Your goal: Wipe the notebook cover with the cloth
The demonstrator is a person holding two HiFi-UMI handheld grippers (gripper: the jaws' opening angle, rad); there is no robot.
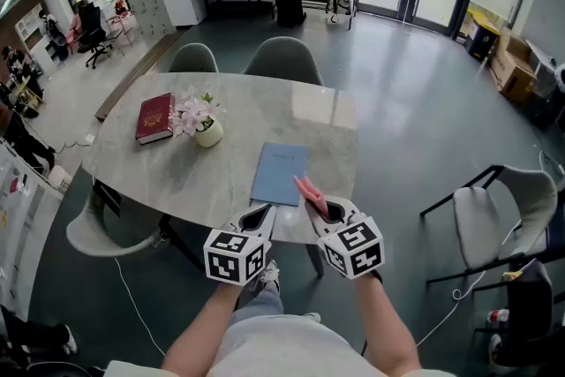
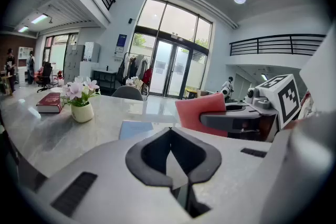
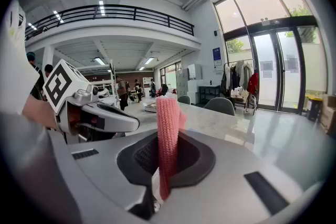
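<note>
A thin blue notebook (image 1: 279, 174) lies flat on the marble table (image 1: 159, 172), near its front edge. My right gripper (image 1: 322, 209) hovers just past the notebook's near right corner, shut on a pink cloth (image 1: 309, 190). In the right gripper view the cloth (image 3: 168, 134) stands upright between the jaws of the right gripper (image 3: 167, 136). My left gripper (image 1: 256, 216) hangs at the table edge below the notebook, shut with nothing in it. In the left gripper view the left gripper (image 2: 169, 136) has the notebook (image 2: 135, 128) ahead of it, and the cloth (image 2: 202, 112) shows to the right.
A red book (image 1: 155, 116) and a small pot of pink flowers (image 1: 205, 126) stand on the table's left half. Two grey chairs (image 1: 284, 59) are tucked in at the far side. A white chair (image 1: 494, 216) stands off to the right.
</note>
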